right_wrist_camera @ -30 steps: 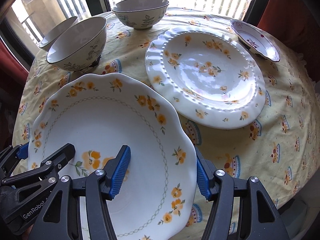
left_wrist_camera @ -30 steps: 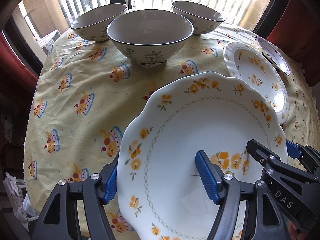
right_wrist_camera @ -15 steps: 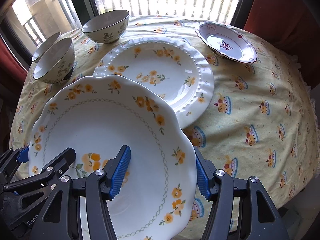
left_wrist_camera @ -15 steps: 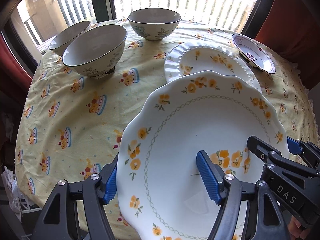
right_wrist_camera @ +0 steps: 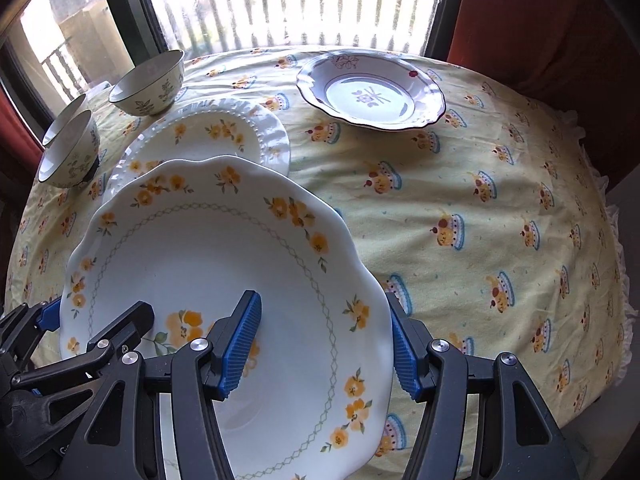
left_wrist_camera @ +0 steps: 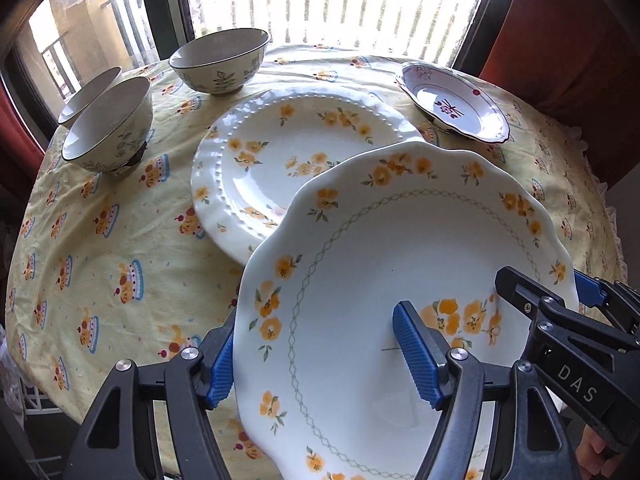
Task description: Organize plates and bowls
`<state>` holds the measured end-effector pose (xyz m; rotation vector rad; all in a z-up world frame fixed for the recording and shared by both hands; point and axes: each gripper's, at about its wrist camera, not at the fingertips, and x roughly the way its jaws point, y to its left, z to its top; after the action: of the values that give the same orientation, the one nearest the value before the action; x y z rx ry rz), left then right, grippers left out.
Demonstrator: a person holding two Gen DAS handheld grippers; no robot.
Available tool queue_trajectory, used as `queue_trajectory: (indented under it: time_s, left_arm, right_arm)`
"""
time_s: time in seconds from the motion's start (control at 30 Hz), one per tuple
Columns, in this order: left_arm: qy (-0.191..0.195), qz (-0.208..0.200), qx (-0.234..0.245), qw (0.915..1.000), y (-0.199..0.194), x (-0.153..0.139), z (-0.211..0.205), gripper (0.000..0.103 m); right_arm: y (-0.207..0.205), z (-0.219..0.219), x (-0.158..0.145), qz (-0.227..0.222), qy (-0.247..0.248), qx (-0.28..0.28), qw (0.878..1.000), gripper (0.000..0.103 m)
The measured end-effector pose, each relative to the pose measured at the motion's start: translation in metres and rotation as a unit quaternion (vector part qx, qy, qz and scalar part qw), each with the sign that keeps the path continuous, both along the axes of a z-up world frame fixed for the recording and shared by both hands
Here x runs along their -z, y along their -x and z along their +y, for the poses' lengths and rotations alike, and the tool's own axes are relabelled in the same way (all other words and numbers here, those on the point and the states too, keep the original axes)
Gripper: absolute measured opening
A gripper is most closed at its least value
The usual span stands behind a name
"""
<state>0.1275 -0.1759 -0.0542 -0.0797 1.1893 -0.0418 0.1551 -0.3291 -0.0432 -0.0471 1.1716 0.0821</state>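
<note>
left gripper (left_wrist_camera: 326, 350): clamping the left rim of the scalloped plate (left_wrist_camera: 360, 280), one blue pad under the edge and one on the inner face.
right gripper (right_wrist_camera: 326, 344): clamping the right rim of the same plate, one pad inside the well and one outside the edge.
scalloped plate: being held between the two grippers, raised off the cloth; its far edge is overlapping the beaded plate (left_wrist_camera: 288, 152) in both views.
beaded plate: lying flat on the tablecloth (right_wrist_camera: 480, 208), partly hidden behind the held plate.
purple-rimmed dish (right_wrist_camera: 370, 92): sitting on the cloth toward the far right, apart from the beaded plate.
near bowl (left_wrist_camera: 110, 128): standing upright at the left edge of the table, touching or just in front of a second bowl (left_wrist_camera: 86, 94); cannot tell which.
far bowl (left_wrist_camera: 220, 60): standing upright alone, beyond the beaded plate, near the window (left_wrist_camera: 340, 4).
person's hand (left_wrist_camera: 596, 454): showing only as a small patch behind the right gripper in the left wrist view.
</note>
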Motion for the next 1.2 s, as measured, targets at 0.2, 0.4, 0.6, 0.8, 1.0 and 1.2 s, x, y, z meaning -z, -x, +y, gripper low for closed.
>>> queue_trajectory:
  time_s: [0.2, 0.4, 0.6, 0.8, 1.0, 1.2]
  left_arm:
    - [-0.001, 0.000, 0.011, 0.9999, -0.002, 0.003, -0.035, 0.073]
    - [-0.002, 0.021, 0.030, 0.9993, -0.004, 0.015, -0.068, 0.073]
    - [-0.005, 0.036, 0.037, 0.9986, -0.011, 0.027, -0.091, 0.073]
    - [-0.020, 0.048, 0.032, 0.9981, -0.020, 0.037, -0.102, 0.073]
    - [-0.023, 0.054, 0.020, 0.9981, -0.028, 0.046, -0.103, 0.073]
    - [-0.017, 0.053, 0.018, 0.9983, -0.037, 0.051, -0.104, 0.077]
  right_arm:
    - [0.000, -0.039, 0.002, -0.002, 0.003, 0.010, 1.000, 0.064]
    - [0.003, -0.077, 0.015, 0.018, 0.001, 0.032, 0.999, 0.064]
    - [0.004, -0.103, 0.028, 0.037, -0.005, 0.049, 0.998, 0.064]
    - [-0.001, -0.117, 0.042, 0.063, -0.016, 0.064, 0.996, 0.064]
    - [-0.005, -0.119, 0.052, 0.081, -0.027, 0.065, 0.994, 0.065]
    - [-0.009, -0.119, 0.059, 0.088, -0.026, 0.065, 0.994, 0.065]
